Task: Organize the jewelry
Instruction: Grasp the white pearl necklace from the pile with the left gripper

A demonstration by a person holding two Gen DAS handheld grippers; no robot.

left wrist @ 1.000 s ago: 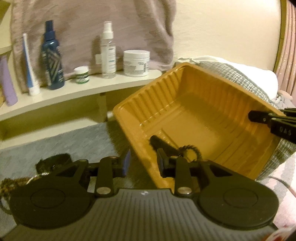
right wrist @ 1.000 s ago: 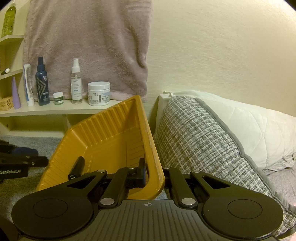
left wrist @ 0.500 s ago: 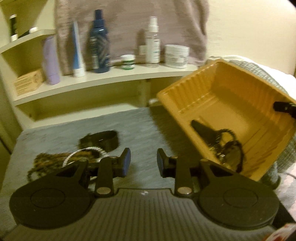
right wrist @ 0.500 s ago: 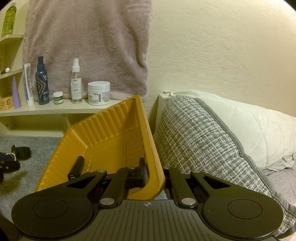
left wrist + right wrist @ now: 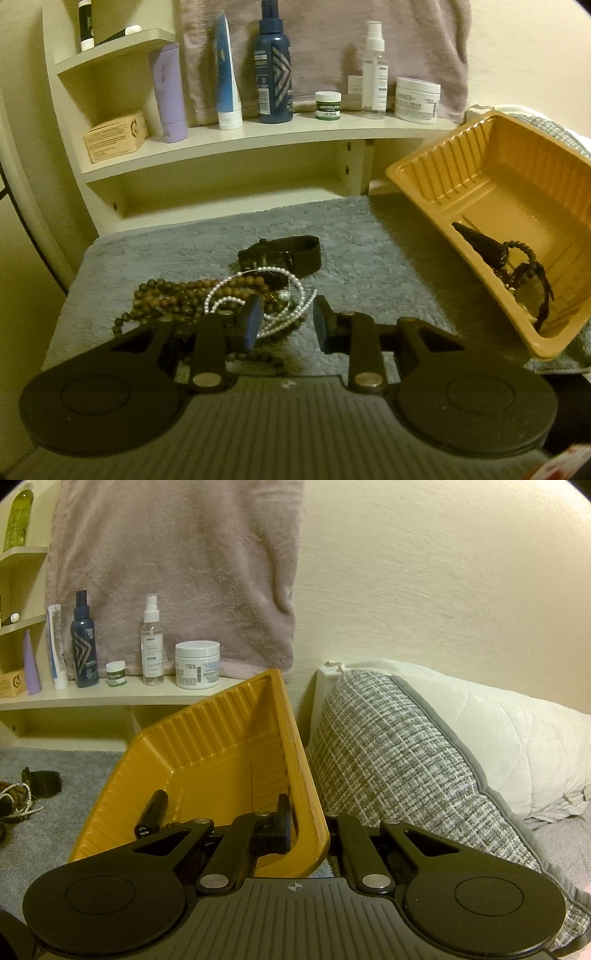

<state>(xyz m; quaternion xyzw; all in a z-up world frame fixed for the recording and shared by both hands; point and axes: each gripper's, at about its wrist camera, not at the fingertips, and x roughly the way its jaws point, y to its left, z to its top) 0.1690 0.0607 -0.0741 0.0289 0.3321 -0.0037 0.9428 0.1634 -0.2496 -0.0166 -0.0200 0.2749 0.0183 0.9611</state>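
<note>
The left view showed things the right view mostly missed: a heap of jewelry on a grey towel [image 5: 369,236]. There were brown beads [image 5: 173,295], a white pearl string [image 5: 255,291] and a black band [image 5: 291,251]. The band lay at 12 o'clock from the heap, touching it. This view also looked into the tray [image 5: 476,173] from its open side. Inside, at the low end, lay a black cone [image 5: 484,243] and a dark bead bracelet [image 5: 524,254], close together.

The right view showed a grey checked pillow [image 5: 399,760] and a white pillow [image 5: 517,734], which the left view only caught the edge of. It showed just a bit of the heap at 9 o'clock, at the far edge of the picture. It also showed the tray tilted, with one side lifted up.

The left gripper [image 5: 286,321] had its jaws apart with nothing between the pads. The heap lay just ahead of the jaws, at about 11 o'clock, and the left finger [image 5: 251,325] covered part of the pearls. I could not tell if it touched them. The tray was well off at 2 o'clock from these jaws.

The right gripper [image 5: 306,834] had its jaws clamped on the near rim of the tray [image 5: 221,738]. One finger [image 5: 277,830] was inside the tray and the other was outside, hidden behind the wall. The black cone [image 5: 151,812] lay inside at about 10 o'clock from the jaws.

A shelf [image 5: 258,136] with bottles stood behind it all.
</note>
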